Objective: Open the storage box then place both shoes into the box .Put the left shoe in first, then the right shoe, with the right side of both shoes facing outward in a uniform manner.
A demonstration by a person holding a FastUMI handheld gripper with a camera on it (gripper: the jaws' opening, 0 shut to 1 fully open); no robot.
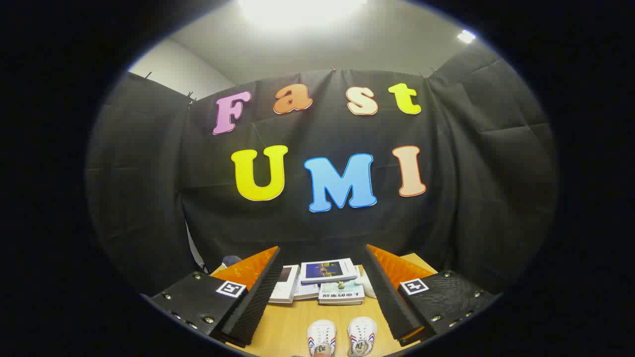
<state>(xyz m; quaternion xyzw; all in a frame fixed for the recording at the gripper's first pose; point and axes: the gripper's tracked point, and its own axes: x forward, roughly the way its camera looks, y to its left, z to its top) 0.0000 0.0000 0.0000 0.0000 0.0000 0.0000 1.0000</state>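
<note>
Two small white shoes with red and blue side stripes stand side by side on the wooden table, toes pointing away from me: the left shoe (322, 337) and the right shoe (361, 336). Both lie low between my fingers. My gripper (322, 258) is held high above the table and stands open, with nothing between its fingers (258, 292). No storage box can be made out among the things on the table.
Beyond the shoes lies a pile of books and booklets (327, 281) on the wooden table (292, 322). A small dark object (231, 260) sits at the table's far left corner. The black cloth wall rises right behind the table.
</note>
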